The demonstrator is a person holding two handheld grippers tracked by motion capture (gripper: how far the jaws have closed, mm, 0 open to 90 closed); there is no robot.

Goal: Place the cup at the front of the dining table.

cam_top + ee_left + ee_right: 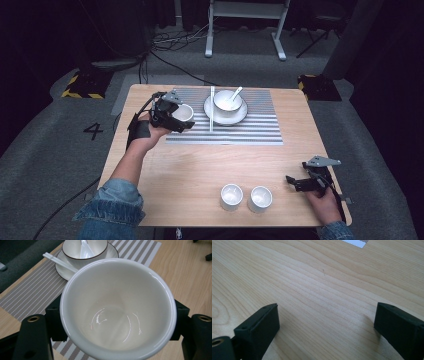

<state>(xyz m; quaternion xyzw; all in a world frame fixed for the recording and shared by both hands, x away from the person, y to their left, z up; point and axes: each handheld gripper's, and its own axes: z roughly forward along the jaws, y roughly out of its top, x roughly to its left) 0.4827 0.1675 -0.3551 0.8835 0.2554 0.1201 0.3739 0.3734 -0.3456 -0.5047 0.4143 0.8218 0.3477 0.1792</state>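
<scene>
While the left hand-held gripper clasps a white cup above the striped placemat, carrying is in hand; next, lower it beside the plate. Right hand-held gripper idle, jaws apart, on the tabletop.

Left gripper view: white cup between the left tongs hides most of both jaws and the placemat beneath it; cup's near rim cut off by the bottom edge. Beyond the cup, bowl and spoon cropped by the top edge, chopsticks run behind the cup rim. Right gripper view: placemat corner clipped at the top.
</scene>
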